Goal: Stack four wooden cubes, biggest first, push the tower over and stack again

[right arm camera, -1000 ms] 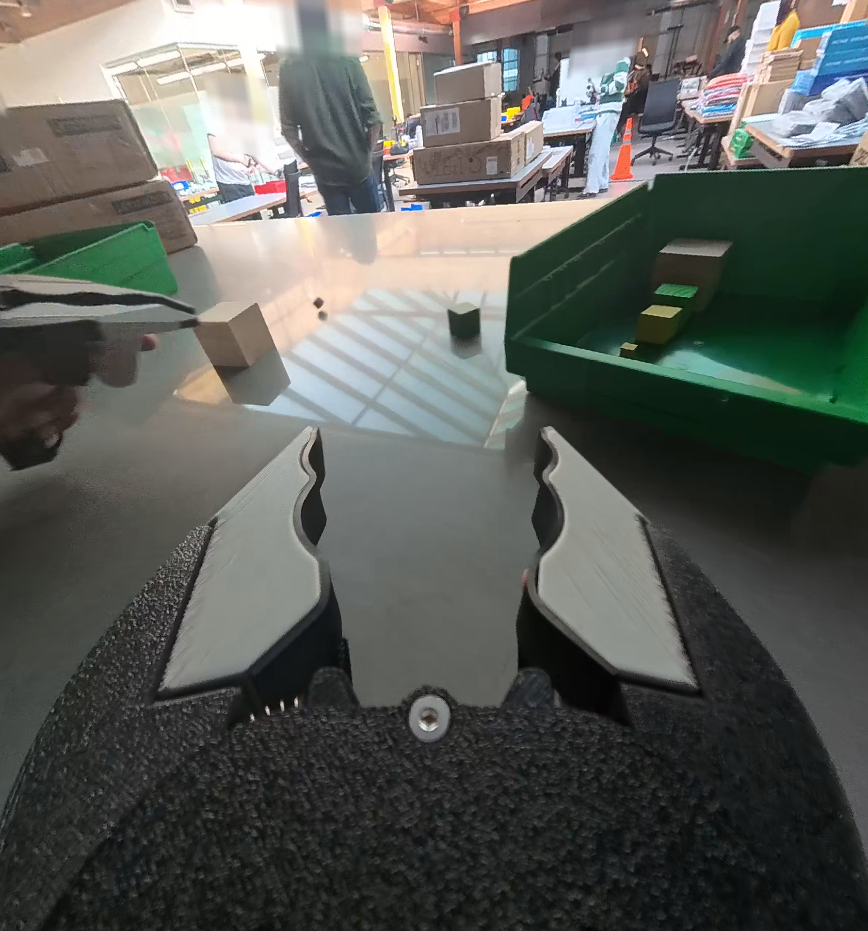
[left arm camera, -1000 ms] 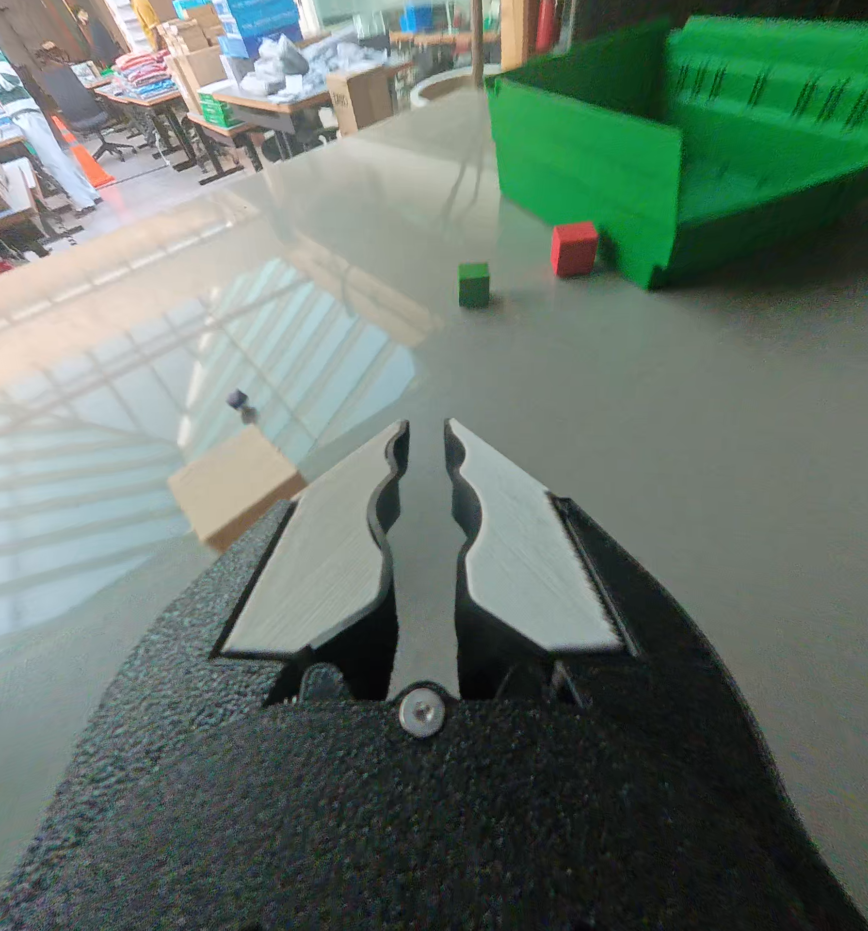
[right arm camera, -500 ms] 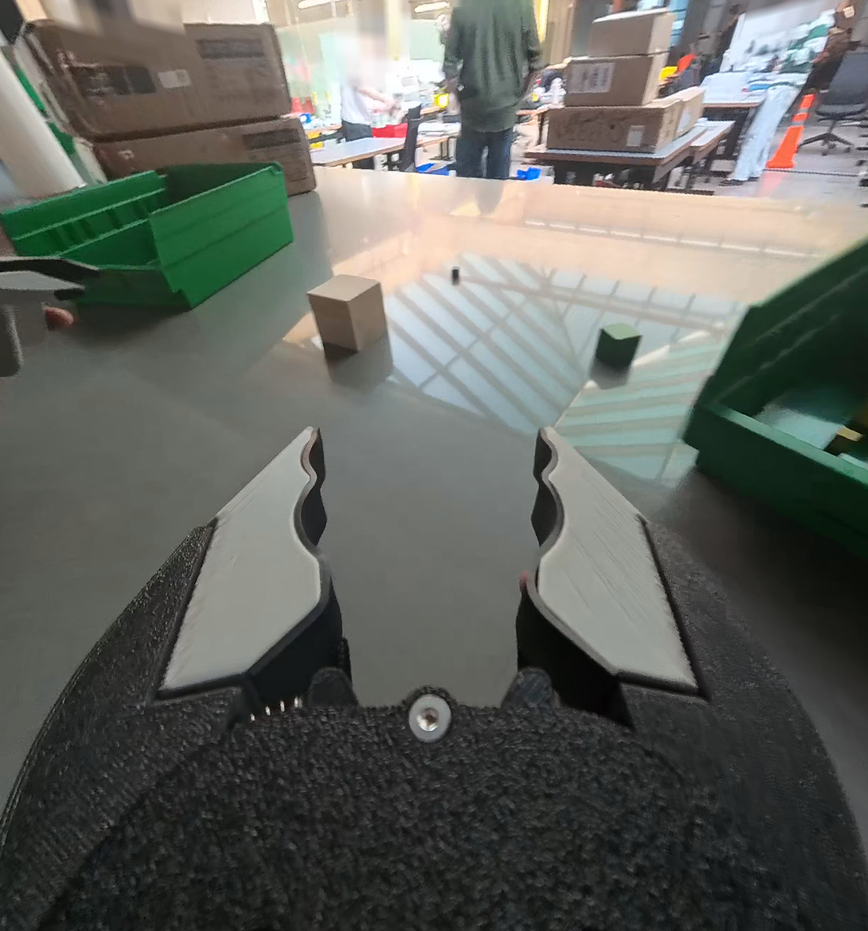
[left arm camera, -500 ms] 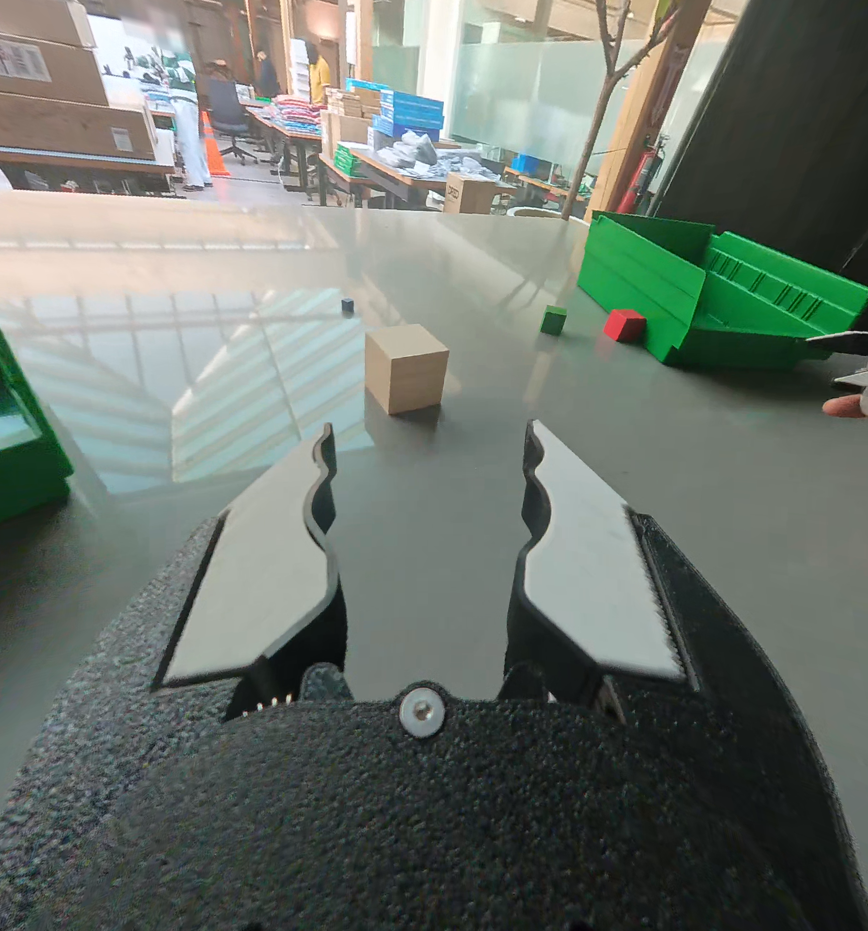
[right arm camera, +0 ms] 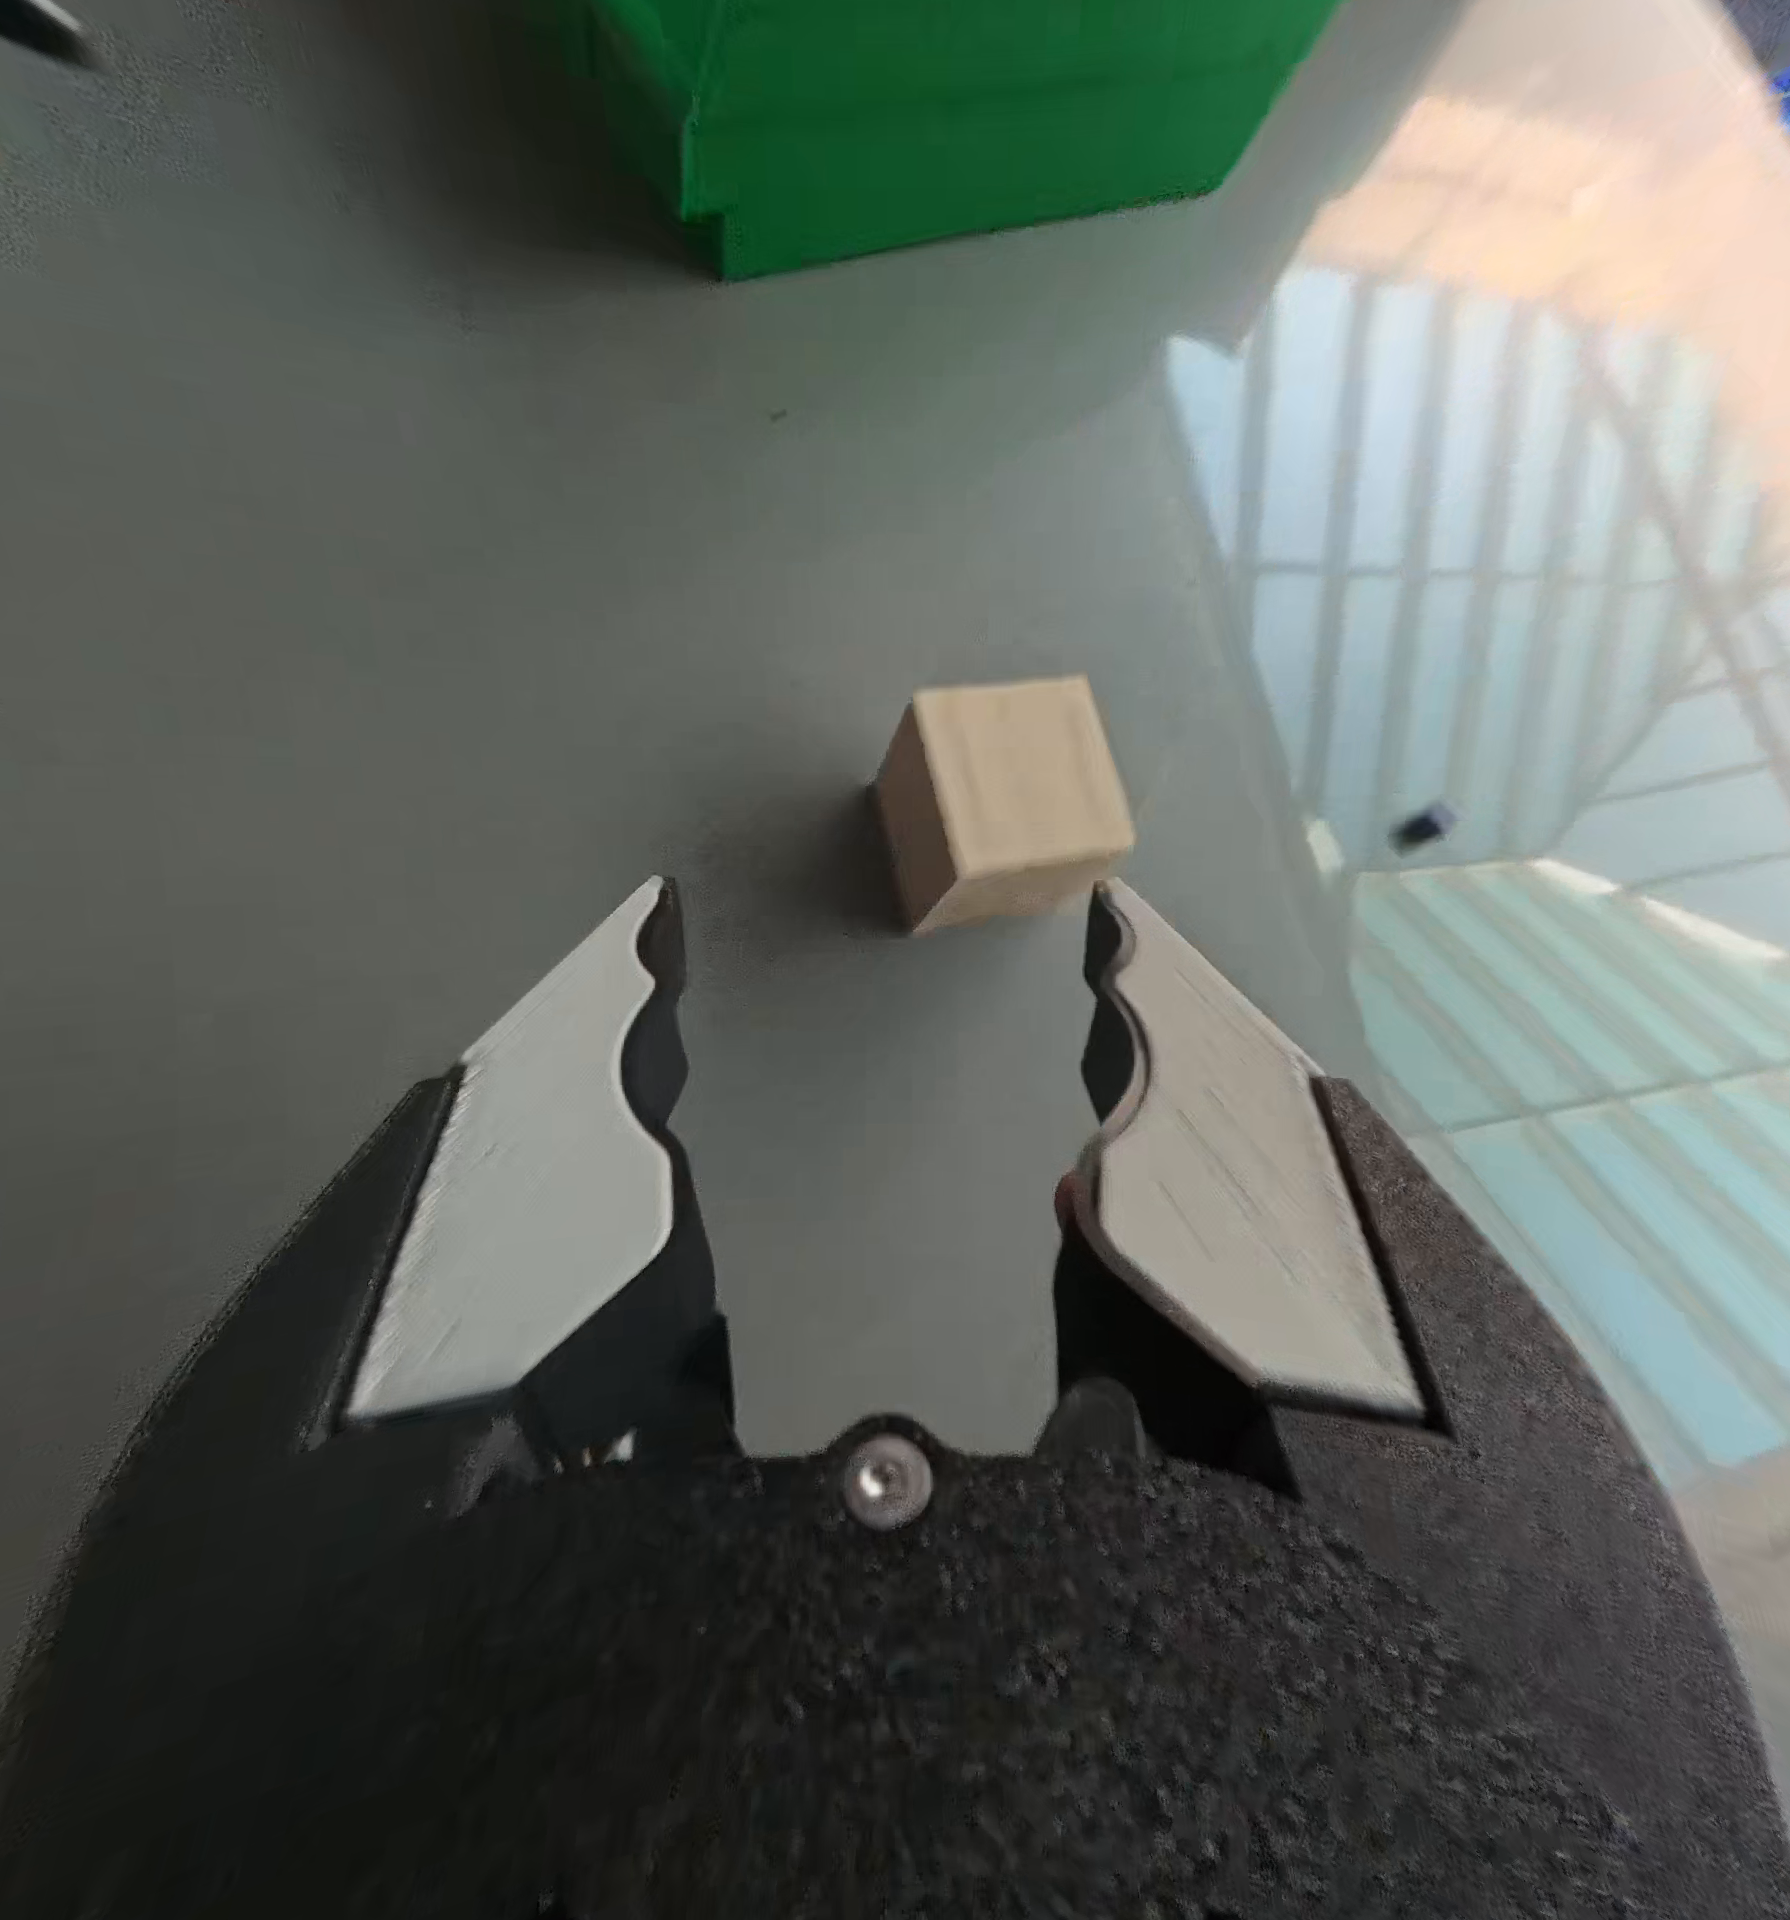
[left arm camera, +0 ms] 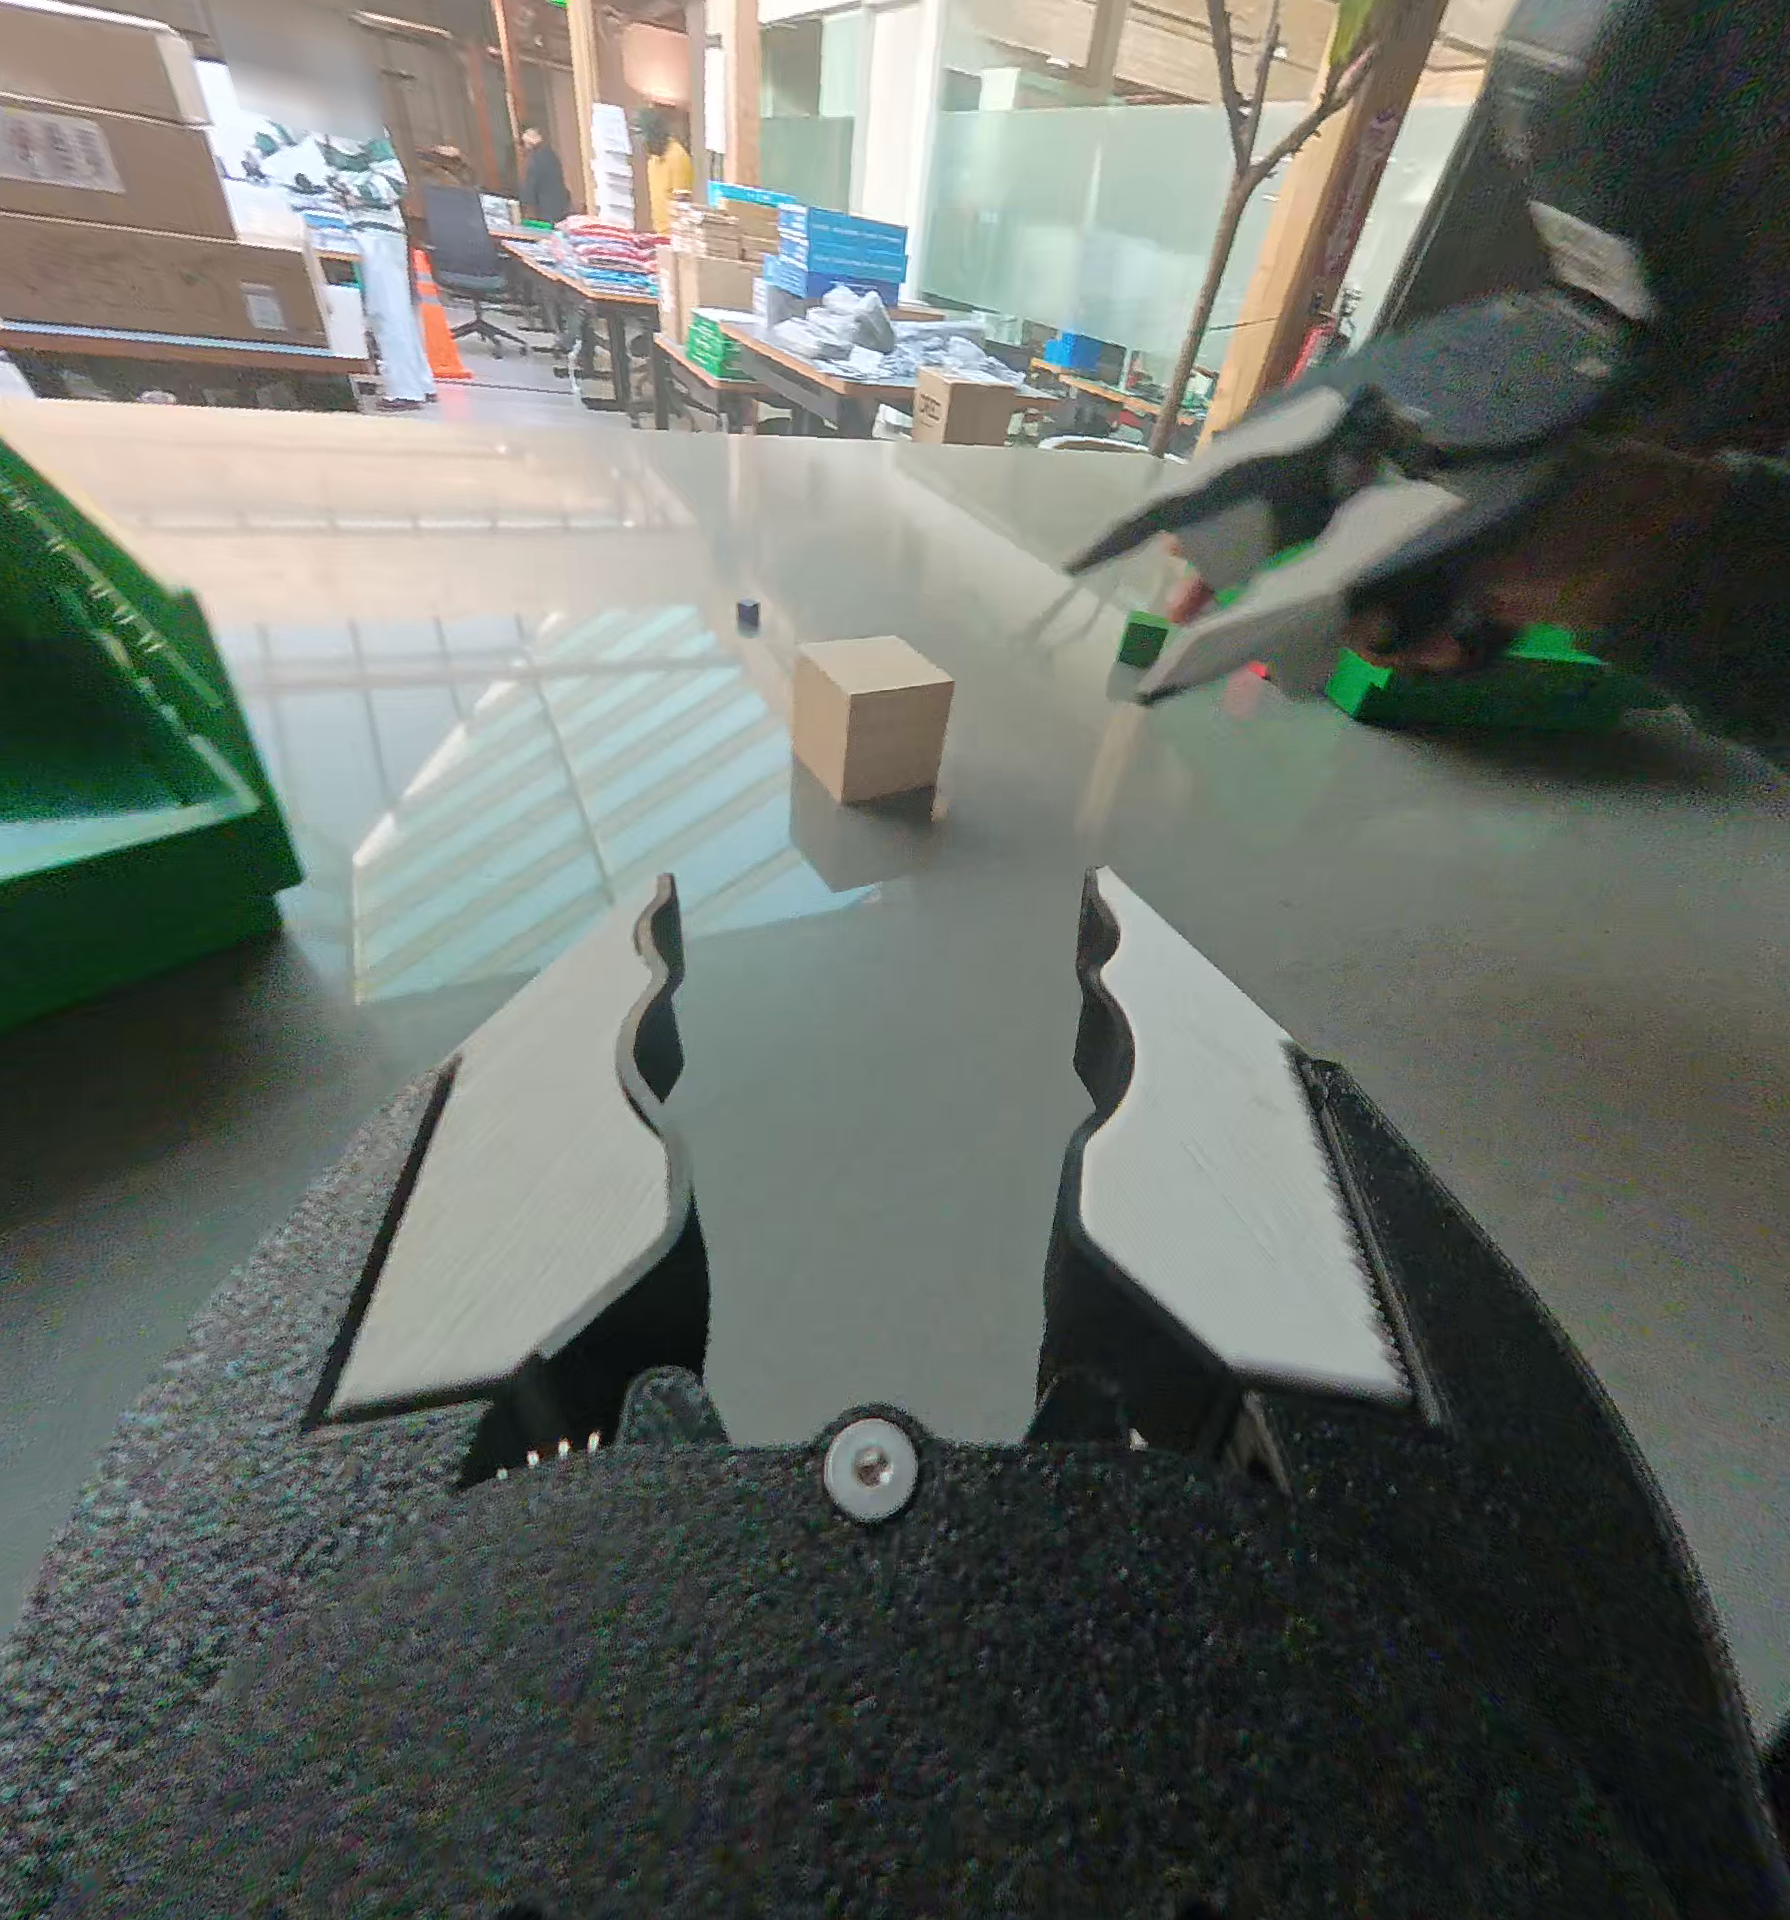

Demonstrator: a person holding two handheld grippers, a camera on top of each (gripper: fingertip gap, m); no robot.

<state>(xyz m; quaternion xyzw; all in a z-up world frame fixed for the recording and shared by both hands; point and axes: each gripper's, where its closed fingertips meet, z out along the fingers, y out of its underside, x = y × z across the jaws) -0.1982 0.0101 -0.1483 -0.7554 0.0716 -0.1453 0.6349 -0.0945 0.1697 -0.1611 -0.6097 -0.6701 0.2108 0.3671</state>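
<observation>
Left gripper (left arm camera: 875,904) is held low over the grey table (left arm camera: 1493,1039), fingers spread wide, nothing between them. A tan wooden cube (left arm camera: 873,717) is seen on the table ahead of it, apart from the fingertips. A green bin (left arm camera: 60,831) is set to the left.

Right gripper (right arm camera: 883,904) is angled down over the same cube (right arm camera: 1005,795), fingers likewise spread and empty (right fingertip just beside the cube's near corner, contact not confirmed). A second green bin (right arm camera: 922,135) is seen beyond. A small green block (left arm camera: 1140,636) is partly hidden behind the right gripper (left arm camera: 1109,623) in the left wrist view.
</observation>
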